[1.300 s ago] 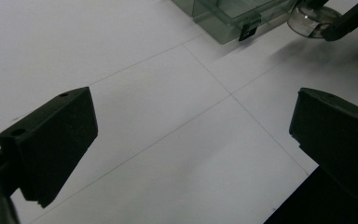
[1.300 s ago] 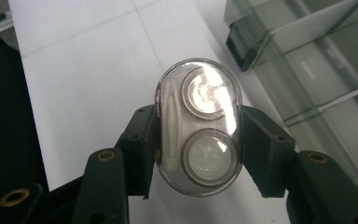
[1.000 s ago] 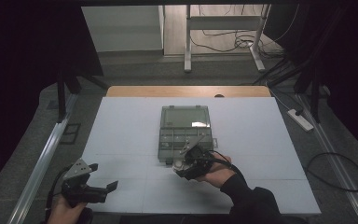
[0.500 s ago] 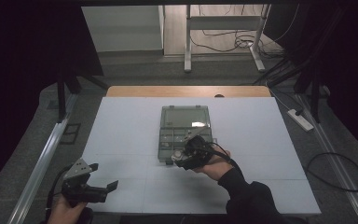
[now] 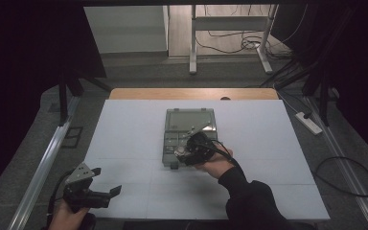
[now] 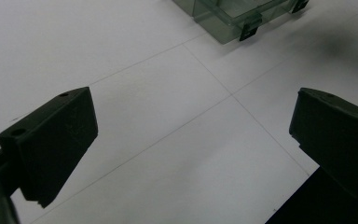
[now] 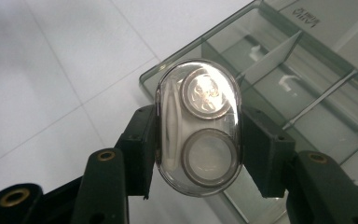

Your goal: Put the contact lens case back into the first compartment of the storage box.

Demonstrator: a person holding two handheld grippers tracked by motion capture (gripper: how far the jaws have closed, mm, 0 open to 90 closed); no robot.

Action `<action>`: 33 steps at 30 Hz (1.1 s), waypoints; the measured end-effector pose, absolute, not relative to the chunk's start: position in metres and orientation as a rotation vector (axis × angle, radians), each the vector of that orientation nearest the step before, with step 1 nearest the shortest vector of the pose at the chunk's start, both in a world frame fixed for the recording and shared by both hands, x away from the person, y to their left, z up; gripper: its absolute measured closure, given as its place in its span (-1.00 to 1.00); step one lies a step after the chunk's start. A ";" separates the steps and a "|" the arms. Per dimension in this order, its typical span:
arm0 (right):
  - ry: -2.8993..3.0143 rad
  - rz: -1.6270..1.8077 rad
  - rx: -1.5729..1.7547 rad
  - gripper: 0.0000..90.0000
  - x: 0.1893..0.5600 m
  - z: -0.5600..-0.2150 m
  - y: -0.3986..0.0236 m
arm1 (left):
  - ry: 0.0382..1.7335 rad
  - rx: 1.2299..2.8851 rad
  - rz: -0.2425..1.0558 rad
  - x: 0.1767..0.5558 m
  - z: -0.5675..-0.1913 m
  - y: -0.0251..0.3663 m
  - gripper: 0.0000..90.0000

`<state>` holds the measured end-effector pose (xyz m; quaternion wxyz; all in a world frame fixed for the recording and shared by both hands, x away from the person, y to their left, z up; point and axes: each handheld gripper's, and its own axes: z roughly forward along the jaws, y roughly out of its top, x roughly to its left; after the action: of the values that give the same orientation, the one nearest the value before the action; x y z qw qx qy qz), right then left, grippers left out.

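Right tongs [image 7: 198,140] clamp a clear oval case [image 7: 198,128] over the compartment box [image 5: 190,134] mid-desk; left tongs [image 6: 196,140] gape wide, holding nothing, near the desk's [image 5: 278,158] front-left corner.

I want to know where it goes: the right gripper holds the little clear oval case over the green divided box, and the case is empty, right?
Not empty. The right gripper view shows two round pieces inside the clear oval plastic case, clamped by the right gripper over the translucent green divided box.

Your clear oval capsule [image 7: 198,127], two round discs inside, sits pinched upright above the open organiser box's [image 7: 307,88] near corner compartment.
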<state>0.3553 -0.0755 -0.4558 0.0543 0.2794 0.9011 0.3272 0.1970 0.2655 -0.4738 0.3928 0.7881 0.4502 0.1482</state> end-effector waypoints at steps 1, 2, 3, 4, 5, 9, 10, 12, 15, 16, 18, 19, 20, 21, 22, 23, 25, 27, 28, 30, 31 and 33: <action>2.731 0.997 0.853 0.08 0.357 -0.456 -0.075 | 1.143 2.000 0.376 0.197 -0.474 0.266 -0.98; 2.730 0.999 0.856 0.08 0.357 -0.456 -0.075 | 1.143 2.000 0.376 0.197 -0.474 0.266 -0.98; 2.726 0.999 0.860 0.08 0.358 -0.456 -0.074 | 1.144 2.000 0.376 0.197 -0.474 0.266 -0.98; 2.718 1.005 0.869 0.08 0.360 -0.456 -0.073 | 1.143 2.001 0.376 0.197 -0.474 0.266 -0.98; 2.714 1.007 0.875 0.08 0.361 -0.456 -0.073 | 1.144 1.999 0.375 0.197 -0.474 0.266 -0.98; 2.700 1.014 0.896 0.08 0.365 -0.457 -0.071 | 1.145 2.000 0.377 0.197 -0.474 0.265 -0.98; 2.696 1.016 0.903 0.08 0.366 -0.458 -0.070 | 1.145 2.000 0.376 0.197 -0.474 0.265 -0.98; 2.685 1.021 0.911 0.08 0.368 -0.458 -0.069 | 1.146 2.000 0.376 0.197 -0.474 0.265 -0.98; 2.673 1.023 0.923 0.08 0.371 -0.459 -0.067 | 1.146 2.000 0.376 0.197 -0.474 0.266 -0.98; 2.668 1.026 0.931 0.08 0.373 -0.460 -0.065 | 1.147 1.999 0.376 0.197 -0.474 0.266 -0.98; 2.663 1.028 0.940 0.08 0.375 -0.460 -0.063 | 1.147 1.999 0.376 0.197 -0.474 0.266 -0.98; 2.661 1.029 0.944 0.08 0.375 -0.461 -0.062 | 1.146 2.002 0.376 0.197 -0.474 0.266 -0.98; 2.660 1.030 0.947 0.08 0.377 -0.461 -0.061 | 1.146 2.002 0.376 0.197 -0.474 0.266 -0.98; 2.658 1.031 0.950 0.08 0.377 -0.462 -0.060 | 1.146 2.002 0.376 0.197 -0.474 0.266 -0.98; 2.655 1.033 0.957 0.08 0.379 -0.462 -0.058 | 1.145 2.002 0.376 0.197 -0.474 0.266 -0.98; 2.652 1.035 0.961 0.08 0.379 -0.463 -0.057 | 1.147 1.999 0.375 0.197 -0.474 0.266 -0.98; 2.652 1.031 0.965 0.08 0.380 -0.463 -0.055 | 1.146 2.001 0.374 0.197 -0.474 0.266 -0.98; 2.648 1.033 0.976 0.08 0.383 -0.464 -0.052 | 1.146 1.999 0.374 0.197 -0.474 0.266 -0.98; 2.646 1.033 0.981 0.08 0.384 -0.465 -0.051 | 1.146 1.999 0.374 0.197 -0.474 0.266 -0.98; 2.641 1.036 0.992 0.08 0.386 -0.466 -0.048 | 1.145 2.000 0.376 0.197 -0.474 0.266 -0.98; 2.639 1.037 0.999 0.08 0.387 -0.467 -0.048 | 1.145 2.001 0.376 0.197 -0.474 0.266 -0.98; 2.636 1.038 1.011 0.08 0.389 -0.468 -0.046 | 1.144 2.003 0.375 0.197 -0.474 0.265 -0.97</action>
<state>0.3892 -0.0463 -0.4678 0.0667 0.3354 0.8744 0.3442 0.1972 0.2651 -0.4741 0.3917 0.7886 0.4503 0.1477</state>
